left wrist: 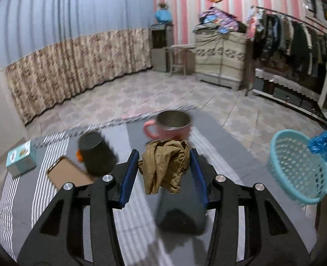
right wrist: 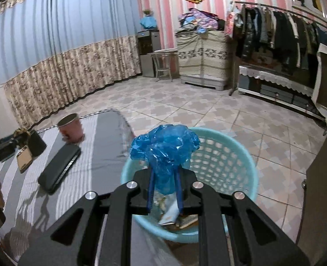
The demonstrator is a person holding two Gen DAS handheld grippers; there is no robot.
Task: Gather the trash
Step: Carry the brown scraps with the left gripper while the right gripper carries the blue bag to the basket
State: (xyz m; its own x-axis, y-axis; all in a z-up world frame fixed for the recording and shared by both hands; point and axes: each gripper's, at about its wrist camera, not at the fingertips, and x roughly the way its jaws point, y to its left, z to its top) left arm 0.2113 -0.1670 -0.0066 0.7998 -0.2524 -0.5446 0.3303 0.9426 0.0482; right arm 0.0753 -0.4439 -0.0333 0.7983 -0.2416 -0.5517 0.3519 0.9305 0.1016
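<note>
We hold the right tongs (right wrist: 164, 185) clenched on a blue plastic wad (right wrist: 165, 148) above the basket (right wrist: 234, 155) off the surface's right edge; the light film may cling or drift past the rim. Left tongs (left wrist: 164, 166) grip crumpled brown paper (left wrist: 165, 164) mid-surface; a loose hanging fold could clip the pink cup (left wrist: 170, 126).

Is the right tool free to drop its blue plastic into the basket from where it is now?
Probably yes. The right tool holds the blue plastic directly over the open basket, with nothing between them.
</note>
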